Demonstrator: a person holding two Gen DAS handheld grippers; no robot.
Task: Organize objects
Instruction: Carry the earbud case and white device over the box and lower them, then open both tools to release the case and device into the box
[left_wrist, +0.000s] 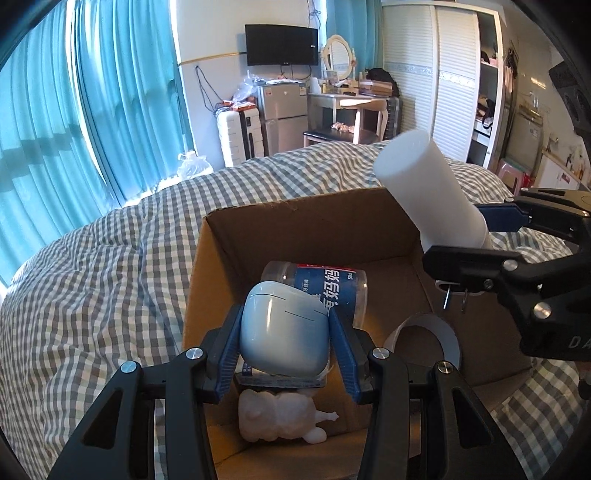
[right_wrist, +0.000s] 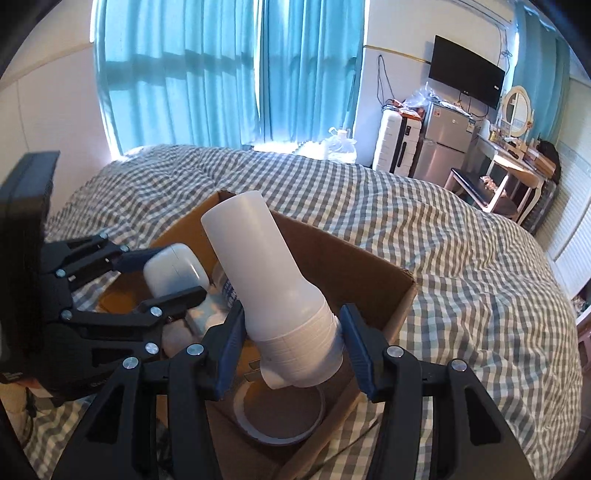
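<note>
Teal curtains (left_wrist: 92, 110) — wall television (left_wrist: 281, 44), fridge (left_wrist: 282, 107)

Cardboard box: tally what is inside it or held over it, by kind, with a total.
Held over the cardboard box:
Pale blue case in the left gripper: 1
White bottle in the right gripper: 1
Inside the box:
Clear jar with blue label: 1
Tape roll: 1
White figurine: 1
Total: 5

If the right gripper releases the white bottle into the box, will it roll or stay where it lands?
The white bottle is a smooth cylinder, so it will probably roll somewhat on the cardboard box floor. The tape roll below it and the box walls would likely stop it soon. It looks like rigid plastic, gripped at its cap end by the right gripper, so breakage seems unlikely.
</note>
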